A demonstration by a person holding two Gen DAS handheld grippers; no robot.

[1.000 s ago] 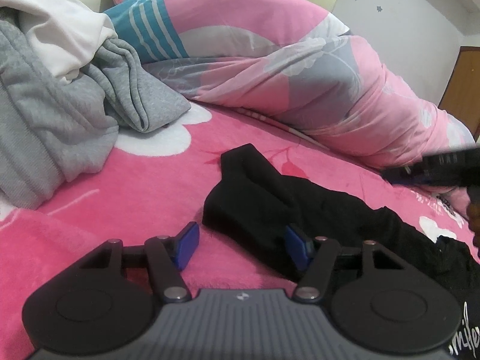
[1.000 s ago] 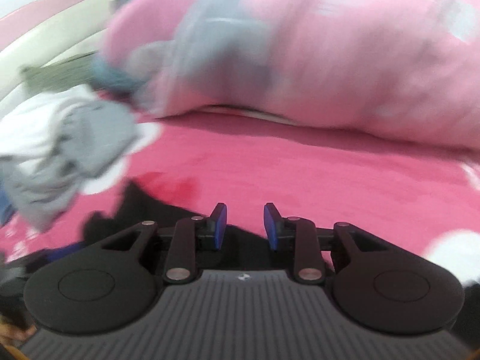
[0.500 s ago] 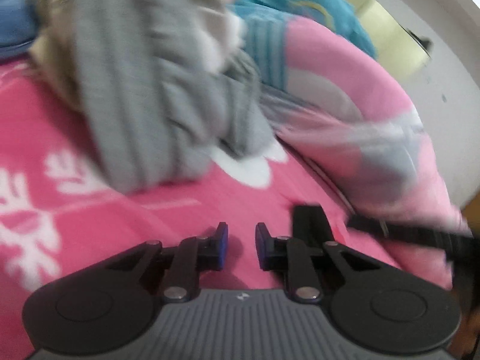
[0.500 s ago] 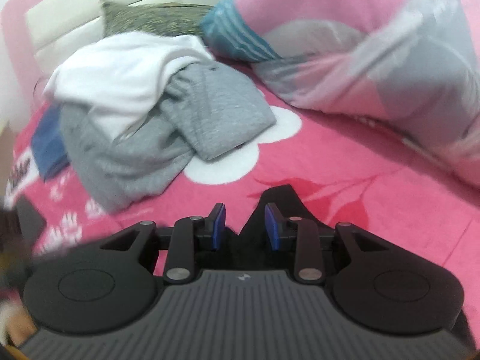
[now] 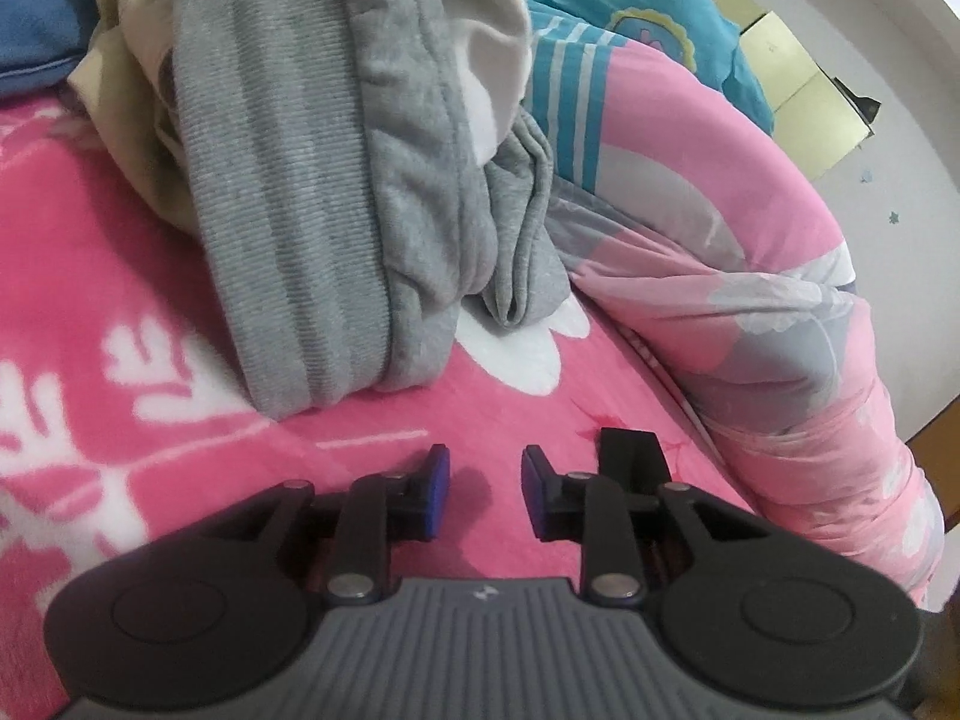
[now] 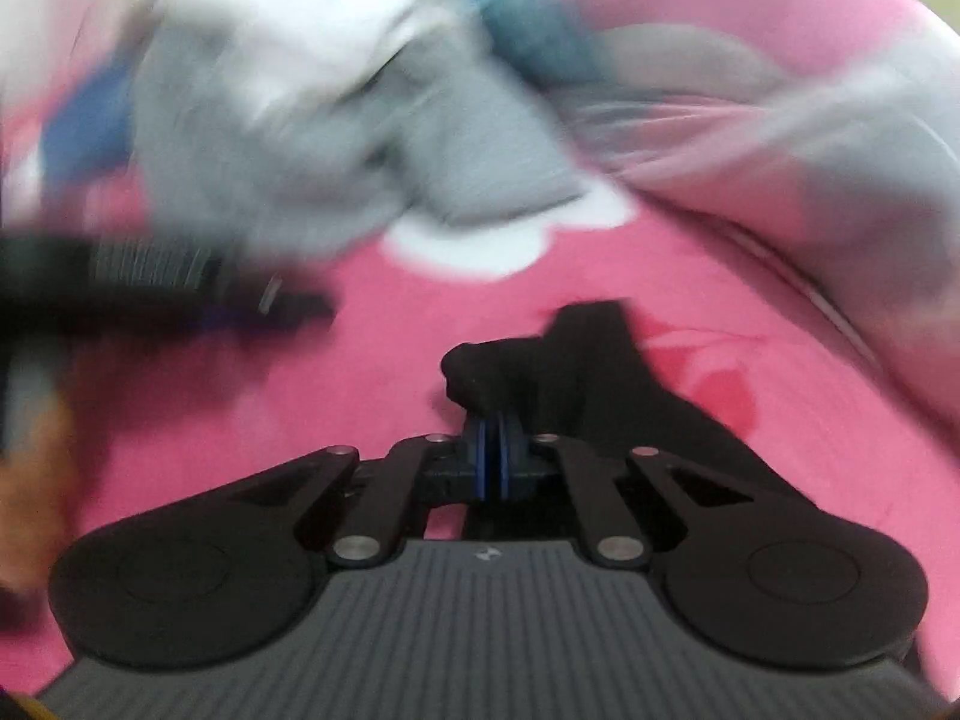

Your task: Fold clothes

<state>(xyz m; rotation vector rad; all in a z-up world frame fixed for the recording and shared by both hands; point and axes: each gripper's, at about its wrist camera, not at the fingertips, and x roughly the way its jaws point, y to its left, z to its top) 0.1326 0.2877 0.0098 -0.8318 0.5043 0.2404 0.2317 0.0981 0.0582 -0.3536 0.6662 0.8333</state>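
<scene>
A black garment (image 6: 576,372) lies on the pink blanket (image 6: 372,360). My right gripper (image 6: 493,450) is shut on a bunched edge of it, close to the blanket. In the left wrist view only a black corner of the garment (image 5: 630,456) shows, beside the right finger. My left gripper (image 5: 480,480) is open and empty, low over the pink blanket (image 5: 180,420). It faces a pile of grey and white clothes (image 5: 336,192). The left gripper also shows, blurred, at the left of the right wrist view (image 6: 150,294).
A rolled pink, grey and teal quilt (image 5: 720,252) runs along the right side of the bed. A blue cloth (image 5: 36,30) lies behind the pile. The clothes pile (image 6: 312,120) is blurred in the right wrist view. White wall and yellow panels (image 5: 798,90) stand beyond.
My right gripper has closed on the black garment's edge. My left gripper swung left off the garment toward the grey pile, narrowed, then opened slightly.
</scene>
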